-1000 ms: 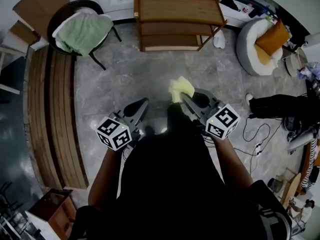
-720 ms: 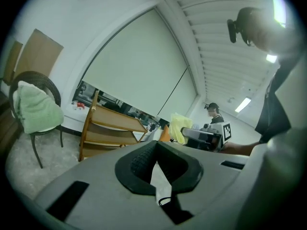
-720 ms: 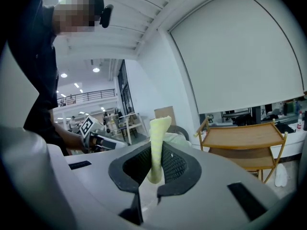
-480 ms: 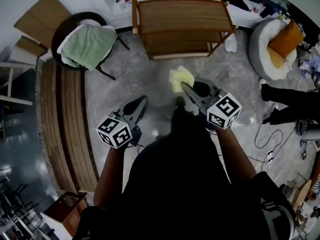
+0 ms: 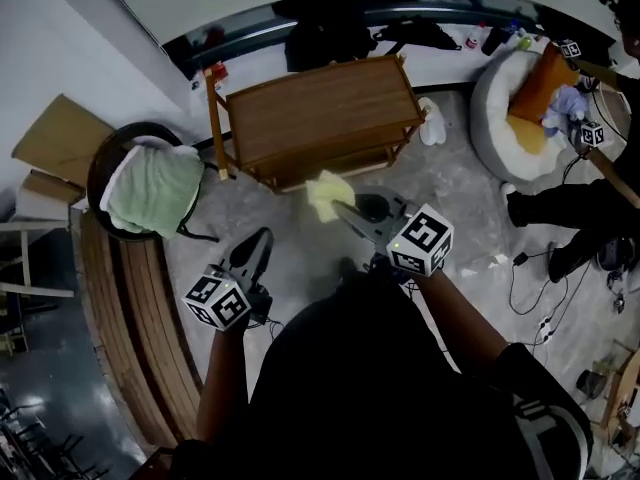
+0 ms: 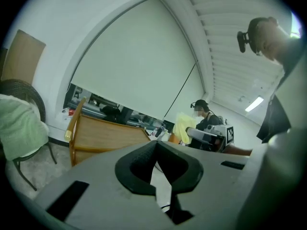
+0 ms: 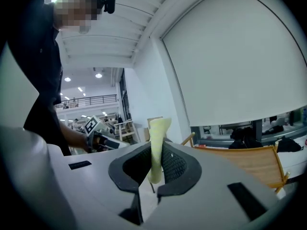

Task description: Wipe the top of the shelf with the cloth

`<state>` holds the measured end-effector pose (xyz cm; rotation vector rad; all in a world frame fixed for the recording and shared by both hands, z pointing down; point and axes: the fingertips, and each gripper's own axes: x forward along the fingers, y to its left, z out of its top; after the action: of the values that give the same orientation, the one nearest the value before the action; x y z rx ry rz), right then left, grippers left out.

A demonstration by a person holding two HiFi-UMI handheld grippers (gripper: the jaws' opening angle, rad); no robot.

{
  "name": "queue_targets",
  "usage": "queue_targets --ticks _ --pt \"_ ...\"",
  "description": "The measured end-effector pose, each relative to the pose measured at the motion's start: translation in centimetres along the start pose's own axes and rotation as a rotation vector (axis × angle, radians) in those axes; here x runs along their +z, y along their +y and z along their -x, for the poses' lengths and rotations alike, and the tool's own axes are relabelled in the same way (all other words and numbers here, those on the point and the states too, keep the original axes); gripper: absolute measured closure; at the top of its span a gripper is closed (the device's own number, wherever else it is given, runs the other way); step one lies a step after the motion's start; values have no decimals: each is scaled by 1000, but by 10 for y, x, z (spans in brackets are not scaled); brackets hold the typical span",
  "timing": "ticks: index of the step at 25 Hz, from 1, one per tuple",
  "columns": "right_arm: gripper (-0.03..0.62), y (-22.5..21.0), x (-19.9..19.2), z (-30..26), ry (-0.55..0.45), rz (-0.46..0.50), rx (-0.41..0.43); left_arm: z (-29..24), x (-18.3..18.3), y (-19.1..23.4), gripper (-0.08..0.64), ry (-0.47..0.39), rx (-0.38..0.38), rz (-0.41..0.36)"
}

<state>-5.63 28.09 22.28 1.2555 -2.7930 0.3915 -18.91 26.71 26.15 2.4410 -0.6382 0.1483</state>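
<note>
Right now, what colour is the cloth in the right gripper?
Pale yellow cloth, held in the right gripper; clearest in the head view.

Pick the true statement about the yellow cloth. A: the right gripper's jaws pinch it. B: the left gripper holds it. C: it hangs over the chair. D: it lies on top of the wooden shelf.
A: the right gripper view shows the yellow cloth clamped between the jaws of the right gripper.
</note>
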Motion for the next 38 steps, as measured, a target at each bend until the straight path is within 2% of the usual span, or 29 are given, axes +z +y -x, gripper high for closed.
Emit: queue_targets --ticks 5,7,13,17,21,31,38 --pt "548 -38 8 0 1 8 52 -36 28 -2 549 -36 25 -14" --pt "548 -43 6 -2 1 7 64 -35 23 1 549 -25 49 -22" --pt "548 -87 -2 -25 6 -48 62 -60 14 31 549 22 85 28" --pt "548 -101 -8 -58 55 -55 83 -71 27 64 549 23 87 41" --pt "548 -122 -3 -95 79 -83 66 -91 45 104 549 53 81 38" --pt "548 -166 5 -215 210 -108 69 -135 111 200 549 98 16 77" --pt "548 -188 6 -291 270 -139 62 -152 137 249 549 125 -23 126"
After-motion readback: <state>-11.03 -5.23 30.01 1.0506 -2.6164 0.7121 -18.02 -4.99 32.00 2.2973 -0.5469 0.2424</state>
